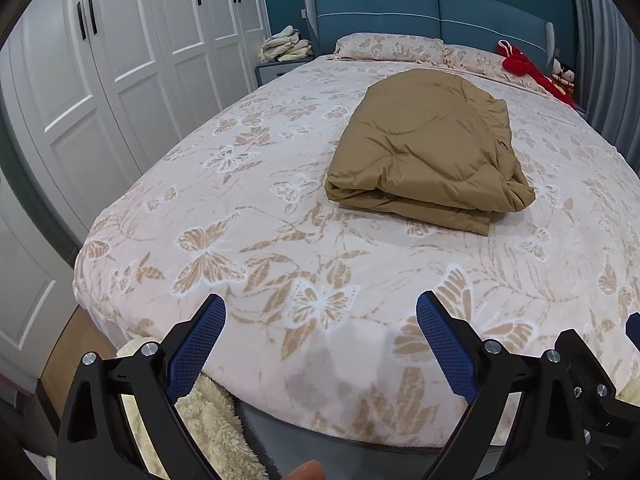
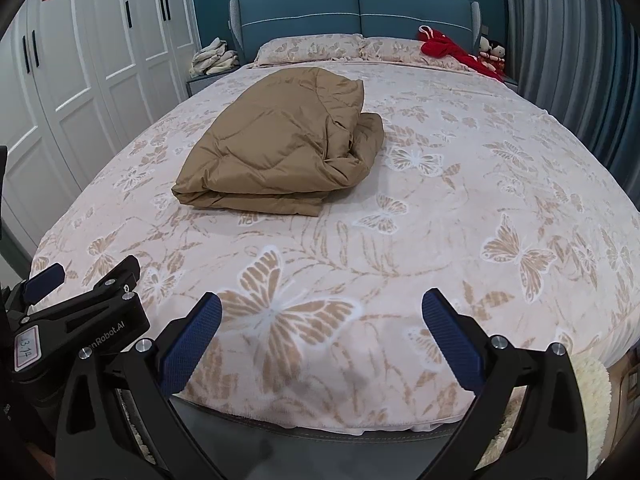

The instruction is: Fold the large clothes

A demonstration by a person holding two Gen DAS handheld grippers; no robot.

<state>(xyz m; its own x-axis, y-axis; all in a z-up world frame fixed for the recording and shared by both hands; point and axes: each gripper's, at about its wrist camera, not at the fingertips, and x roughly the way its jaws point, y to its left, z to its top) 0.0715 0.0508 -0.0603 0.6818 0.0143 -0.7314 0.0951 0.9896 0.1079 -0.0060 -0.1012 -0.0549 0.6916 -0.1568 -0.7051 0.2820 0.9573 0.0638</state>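
A tan quilted garment (image 1: 428,148) lies folded into a thick bundle in the middle of the bed; it also shows in the right wrist view (image 2: 284,148). My left gripper (image 1: 320,316) is open and empty, held over the foot of the bed, well short of the bundle. My right gripper (image 2: 322,312) is open and empty too, over the foot edge, to the right of the left one. The left gripper's body (image 2: 80,320) shows at the left of the right wrist view.
The bed (image 1: 240,200) has a pink butterfly-print cover, two pillows (image 1: 388,46) and a blue headboard (image 2: 356,8). A red garment (image 2: 452,50) lies at the far right by the pillows. White wardrobes (image 1: 120,60) stand left. A cream fluffy rug (image 1: 208,420) lies at the foot.
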